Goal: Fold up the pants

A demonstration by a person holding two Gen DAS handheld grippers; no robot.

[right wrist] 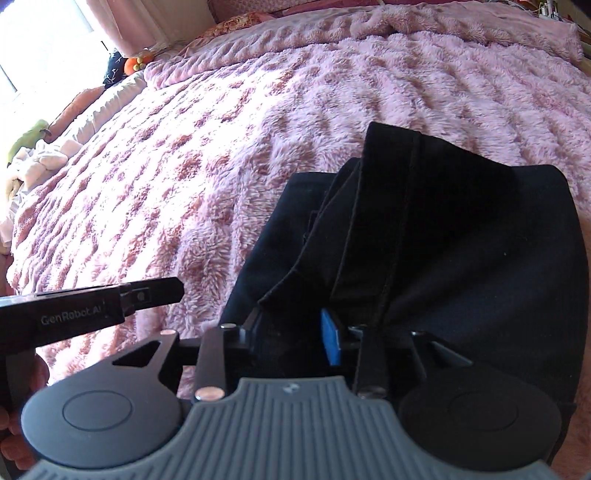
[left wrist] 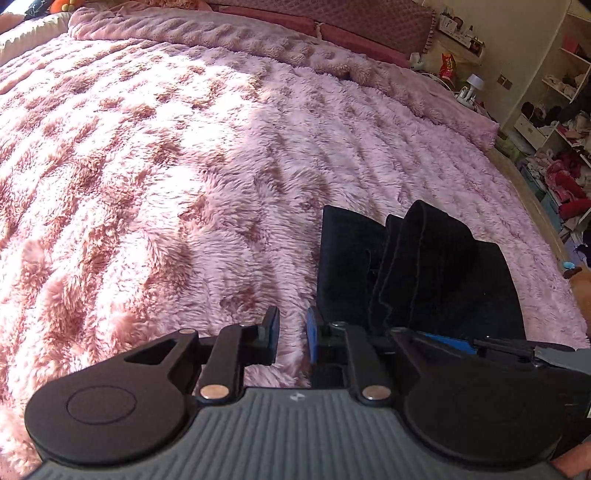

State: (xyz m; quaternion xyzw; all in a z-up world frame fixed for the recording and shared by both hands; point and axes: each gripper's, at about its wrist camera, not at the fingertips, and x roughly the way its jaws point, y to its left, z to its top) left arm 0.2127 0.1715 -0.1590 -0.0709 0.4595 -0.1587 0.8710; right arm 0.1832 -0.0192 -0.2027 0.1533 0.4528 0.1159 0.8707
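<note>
Black pants point(left wrist: 417, 269) lie folded in a compact stack on a fluffy pink blanket point(left wrist: 166, 166). In the left wrist view my left gripper point(left wrist: 292, 334) hangs just left of the stack, its blue-padded jaws slightly apart with only blanket between them. In the right wrist view the pants point(right wrist: 461, 258) fill the right half, with a raised fold of cloth running into my right gripper point(right wrist: 295, 332). One blue pad point(right wrist: 330, 341) shows beside the cloth; the other finger is hidden by it. The left gripper point(right wrist: 151, 293) shows at the left edge.
The pink blanket point(right wrist: 258, 129) covers the whole bed. Pillows and a headboard point(left wrist: 332, 22) are at the far end. A cluttered shelf point(left wrist: 557, 140) stands past the bed's right edge. Soft toys and clothes point(right wrist: 40, 155) lie at the bed's left side.
</note>
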